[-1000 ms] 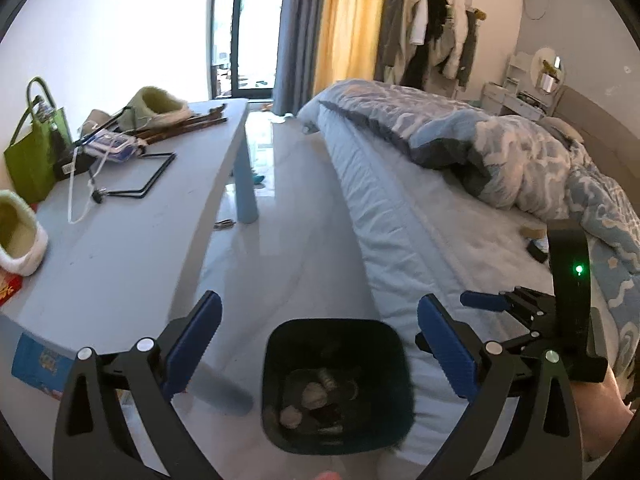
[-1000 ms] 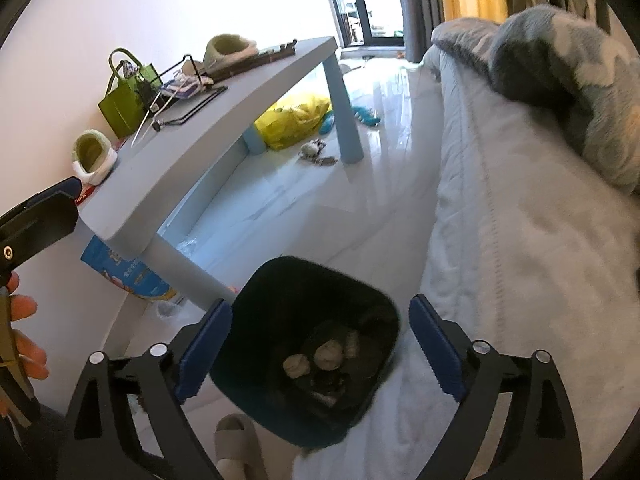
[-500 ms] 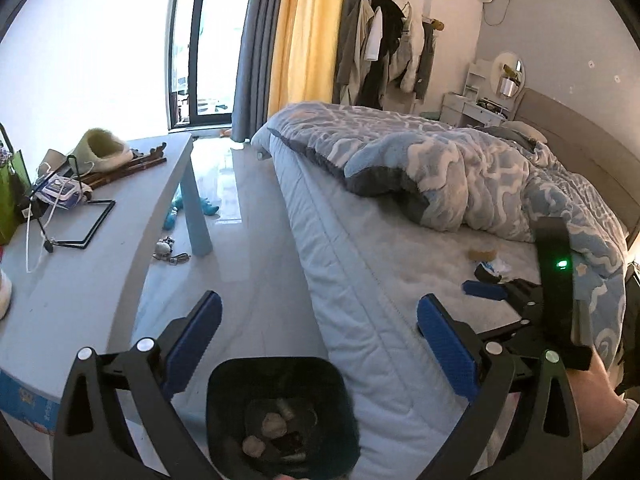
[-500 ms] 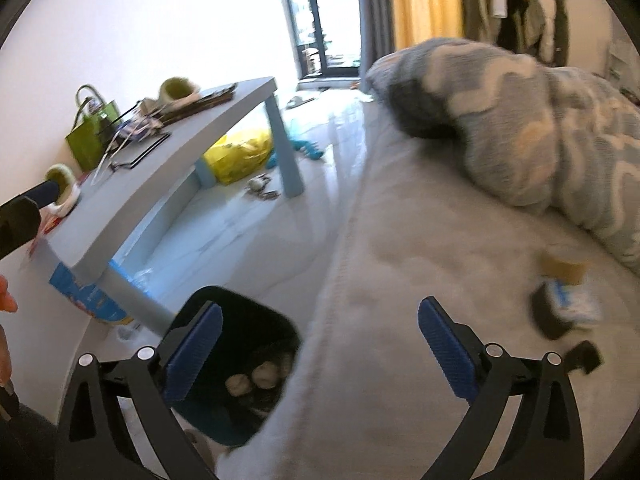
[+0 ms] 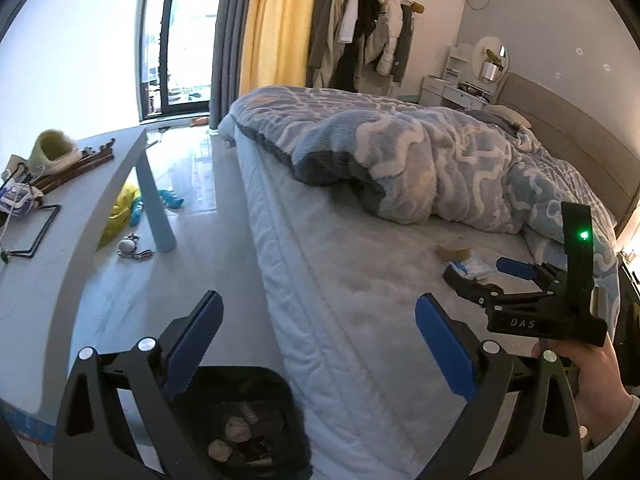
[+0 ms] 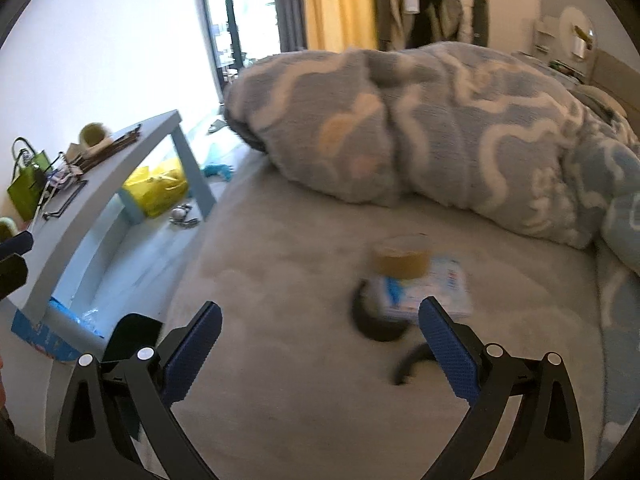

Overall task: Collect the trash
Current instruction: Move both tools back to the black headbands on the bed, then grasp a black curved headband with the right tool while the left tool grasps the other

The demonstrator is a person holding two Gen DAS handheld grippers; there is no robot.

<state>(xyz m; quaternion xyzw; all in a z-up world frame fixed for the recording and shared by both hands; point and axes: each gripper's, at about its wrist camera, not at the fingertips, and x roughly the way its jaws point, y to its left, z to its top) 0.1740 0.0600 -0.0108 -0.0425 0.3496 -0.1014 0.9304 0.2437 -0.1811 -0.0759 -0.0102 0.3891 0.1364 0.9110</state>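
Note:
A black trash bin (image 5: 256,396) with crumpled scraps inside stands on the floor against the bed, below my left gripper (image 5: 320,330), which is open and empty. On the mattress (image 6: 288,272) lie a brown tape roll (image 6: 402,260), a white-and-blue packet (image 6: 432,292), a black round piece (image 6: 372,322) and a black curved strip (image 6: 410,360). My right gripper (image 6: 322,320) hovers over the mattress just short of them, jaws wide open with nothing between. The left wrist view shows the tape roll (image 5: 454,248), the packet (image 5: 474,268) and the right gripper (image 5: 486,276) in a hand.
A blue-grey patterned duvet (image 5: 420,160) is heaped behind the items. Left of the bed, a long grey table (image 5: 60,248) carries slippers, a wire stand and a green bag (image 6: 26,192). A yellow bag (image 6: 158,190) and keys (image 5: 130,248) lie on the floor.
Both views have swung from the bin toward the bed. The right gripper has moved out over the mattress, bringing the tape roll and packet near its jaws. The bin has slid to the lower left.

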